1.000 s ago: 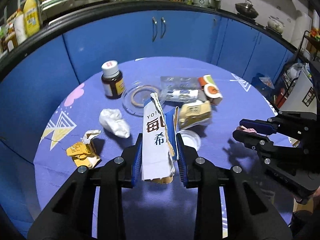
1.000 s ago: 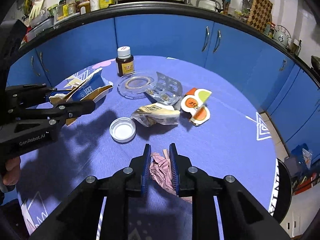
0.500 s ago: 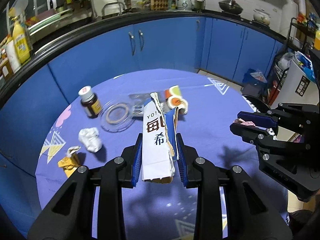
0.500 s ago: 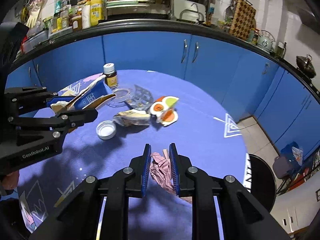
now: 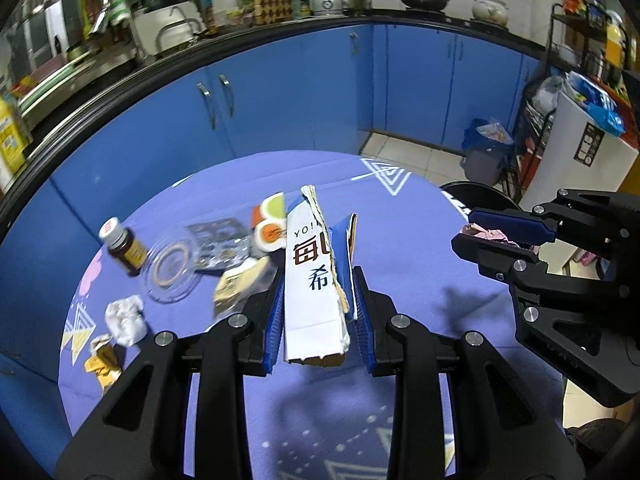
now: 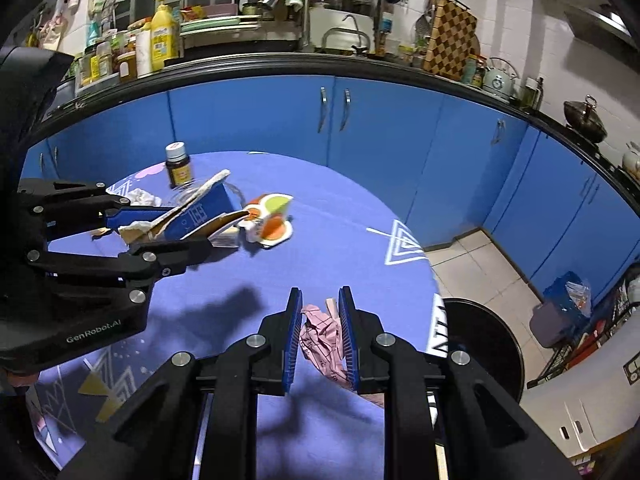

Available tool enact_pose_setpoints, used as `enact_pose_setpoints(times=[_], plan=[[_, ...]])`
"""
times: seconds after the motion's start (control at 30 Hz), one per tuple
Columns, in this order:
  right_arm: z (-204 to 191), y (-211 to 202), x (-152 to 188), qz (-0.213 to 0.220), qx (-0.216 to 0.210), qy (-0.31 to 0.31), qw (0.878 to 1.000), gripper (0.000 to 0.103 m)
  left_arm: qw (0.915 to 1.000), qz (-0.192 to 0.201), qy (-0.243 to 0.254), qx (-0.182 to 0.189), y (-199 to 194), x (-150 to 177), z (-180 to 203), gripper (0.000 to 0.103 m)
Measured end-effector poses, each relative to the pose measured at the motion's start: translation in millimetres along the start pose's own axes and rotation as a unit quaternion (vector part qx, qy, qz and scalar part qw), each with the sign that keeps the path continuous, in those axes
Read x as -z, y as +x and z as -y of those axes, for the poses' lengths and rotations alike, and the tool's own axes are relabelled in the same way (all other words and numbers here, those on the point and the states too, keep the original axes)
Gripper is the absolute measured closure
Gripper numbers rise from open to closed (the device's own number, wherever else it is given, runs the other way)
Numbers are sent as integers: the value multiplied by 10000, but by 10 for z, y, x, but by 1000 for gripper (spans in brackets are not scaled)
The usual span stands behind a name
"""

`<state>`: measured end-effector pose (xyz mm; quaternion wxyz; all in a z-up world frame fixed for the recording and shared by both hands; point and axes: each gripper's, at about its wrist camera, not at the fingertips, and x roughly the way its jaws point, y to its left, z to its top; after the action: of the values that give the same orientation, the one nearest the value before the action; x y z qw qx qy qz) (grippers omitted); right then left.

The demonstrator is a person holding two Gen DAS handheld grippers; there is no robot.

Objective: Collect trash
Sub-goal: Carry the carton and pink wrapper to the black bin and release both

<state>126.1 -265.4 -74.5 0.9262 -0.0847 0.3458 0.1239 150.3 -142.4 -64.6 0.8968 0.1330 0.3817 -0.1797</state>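
My left gripper (image 5: 316, 284) is shut on a torn white and blue carton (image 5: 314, 280), held above the round purple table (image 5: 400, 248). The same carton (image 6: 192, 216) shows in the right wrist view, clamped in the left gripper (image 6: 160, 228). My right gripper (image 6: 320, 332) is shut on a crumpled pink paper (image 6: 322, 336); it appears at the right of the left wrist view (image 5: 488, 236). On the table lie a white paper wad (image 5: 126, 314), a yellow wrapper (image 5: 102, 366), a cream packet (image 5: 238, 282) and an orange and green wrapper (image 5: 268, 220).
A brown bottle (image 5: 122, 242), a clear round lid (image 5: 172, 268) and a blister tray (image 5: 218, 244) stand on the table's left. A black stool (image 6: 484, 344) sits beside the table. A bin with a blue bag (image 5: 486, 152) stands on the tiled floor by the blue cabinets (image 5: 408, 84).
Both grippers have swung rightward and risen a little with their loads. The table items have slid left in both views, and the floor, stool and bin have come into sight.
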Motion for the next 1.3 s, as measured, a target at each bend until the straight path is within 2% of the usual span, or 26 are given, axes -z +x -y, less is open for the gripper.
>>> enact_pose_setpoints(times=[0.43, 1.3], plan=[[512, -54, 119, 103, 268, 349, 9990, 84, 9985, -44, 515, 186, 255, -336, 593, 71], [1345, -1, 339, 133, 602, 864, 9943, 84, 9952, -225, 904, 304, 816, -812, 1372, 71]])
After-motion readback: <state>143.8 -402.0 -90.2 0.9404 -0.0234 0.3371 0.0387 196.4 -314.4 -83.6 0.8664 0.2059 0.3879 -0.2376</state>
